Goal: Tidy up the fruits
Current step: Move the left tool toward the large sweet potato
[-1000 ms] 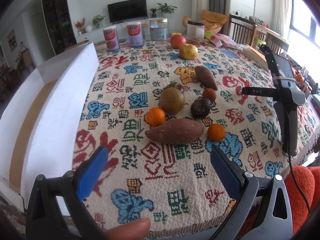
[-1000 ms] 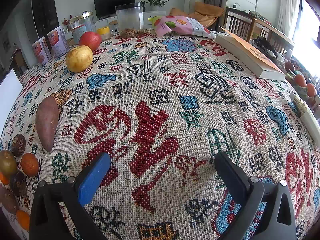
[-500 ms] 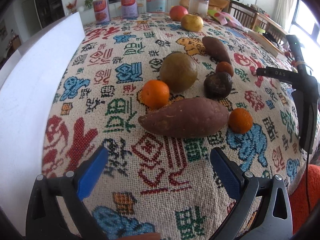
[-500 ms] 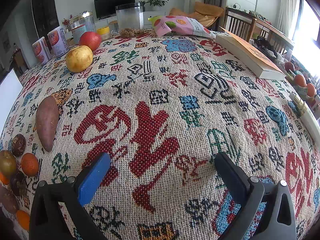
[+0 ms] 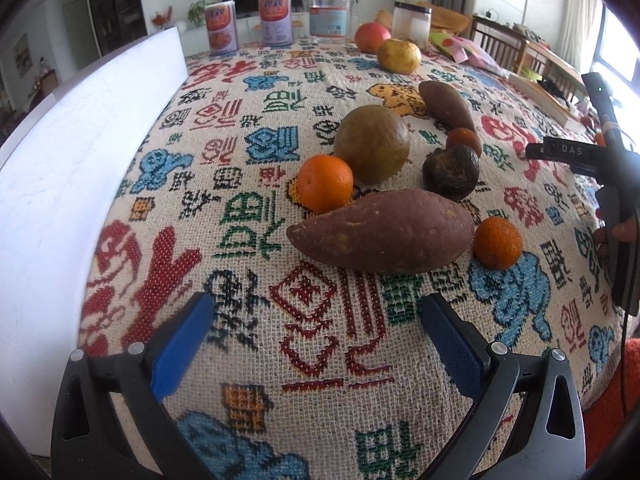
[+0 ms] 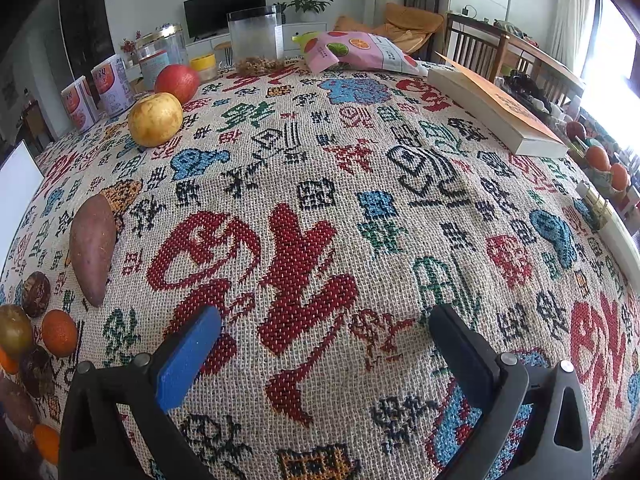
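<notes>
My left gripper is open and empty, low over the patterned tablecloth, just short of a big sweet potato. Around it lie an orange, a brown-green round fruit, a dark wrinkled fruit, a small orange, another small orange and a second sweet potato. A yellow apple and a red apple sit farther back. My right gripper is open and empty over bare cloth; the second sweet potato and yellow apple lie to its left.
A white box stands along the table's left side. Cans and jars line the far edge. A book and a snack bag lie at the far right. The right gripper's body shows at the left view's right edge.
My left gripper has moved forward and lower toward the fruit cluster, which now looks larger and nearer. The right gripper has stayed still.
</notes>
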Available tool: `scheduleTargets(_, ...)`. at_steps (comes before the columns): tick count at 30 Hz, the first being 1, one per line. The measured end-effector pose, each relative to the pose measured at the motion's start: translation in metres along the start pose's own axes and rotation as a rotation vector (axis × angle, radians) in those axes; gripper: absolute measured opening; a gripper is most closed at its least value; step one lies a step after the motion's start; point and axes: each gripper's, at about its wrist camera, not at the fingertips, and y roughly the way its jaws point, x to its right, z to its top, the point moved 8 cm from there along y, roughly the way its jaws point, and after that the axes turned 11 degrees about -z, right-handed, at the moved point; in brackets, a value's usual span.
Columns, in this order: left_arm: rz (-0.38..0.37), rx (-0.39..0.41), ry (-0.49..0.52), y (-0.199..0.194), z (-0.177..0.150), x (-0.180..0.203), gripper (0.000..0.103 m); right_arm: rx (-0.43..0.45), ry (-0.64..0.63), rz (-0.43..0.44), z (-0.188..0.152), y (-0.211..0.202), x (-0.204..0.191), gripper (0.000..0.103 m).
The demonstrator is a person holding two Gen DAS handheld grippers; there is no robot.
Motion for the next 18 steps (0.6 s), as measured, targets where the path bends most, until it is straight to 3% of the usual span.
scheduleTargets(5,-0.008,-0.002,0.01,0.001,0.0,0.0,0.103,-0.005,-0.035,0.026,-0.003,-0.002,-0.002,0.103)
scheduleTargets(8,-0.046,-0.068,0.058,0.0,0.002,0.002,0.102,0.007,0.017,0.058,-0.014,-0.016,0.007,0.103)
scheduleTargets(9,-0.07,-0.072,0.088,-0.004,0.006,0.005,0.101,0.017,0.068,0.077,-0.02,-0.026,0.011,0.103)
scheduleTargets(13,-0.191,0.05,0.261,-0.03,0.037,0.031,0.101,0.122,0.299,0.159,-0.036,-0.09,0.028,0.103)
scheduleTargets(16,-0.277,0.028,0.382,-0.023,0.046,0.058,0.101,0.246,0.4,0.223,-0.043,-0.138,0.031,0.103)
scheduleTargets(18,-0.278,0.007,0.482,-0.008,0.045,0.074,0.101,0.266,0.394,0.227,-0.054,-0.148,0.023,0.103)
